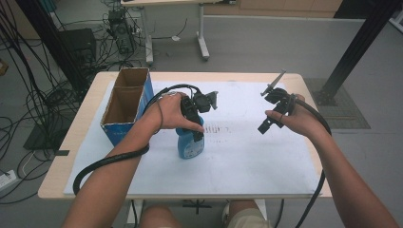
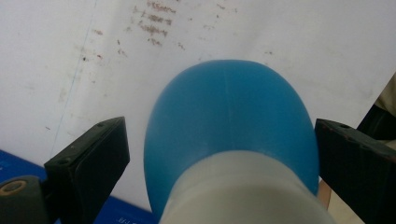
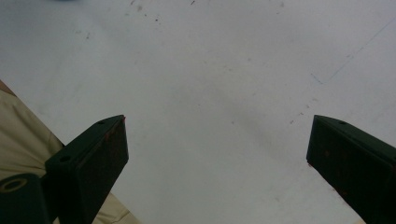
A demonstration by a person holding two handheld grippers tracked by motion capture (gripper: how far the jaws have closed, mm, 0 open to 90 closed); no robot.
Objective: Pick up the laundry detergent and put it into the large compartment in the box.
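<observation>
Item: blue bottle, plastic, with a whitish neck section toward the top. It stood upright on the white sheet of the bench, left of centre, just beside the open cardboard box.

Handling, as I judged it: rigid moulded plastic, smooth and rounded, so likely slippery at the shoulder; light if empty, though I could not tell the fill level. I rated the neck, or the narrow part just under it, the best place to take hold, since the body bulged wider below.

Orientation: long axis vertical, top pointing up toward my left hand; in the left gripper view I looked straight down along it, the blue shoulder spreading out below the pale neck.

Left tongs: held over the bottle, jaws straddling its upper part. A gap showed at the left jaw; the right jaw sat at or very near the blue surface. I logged them as parted, not yet clamped.

Right tongs: held above bare bench well apart from the bottle, jaws spread wide, nothing between them.
</observation>
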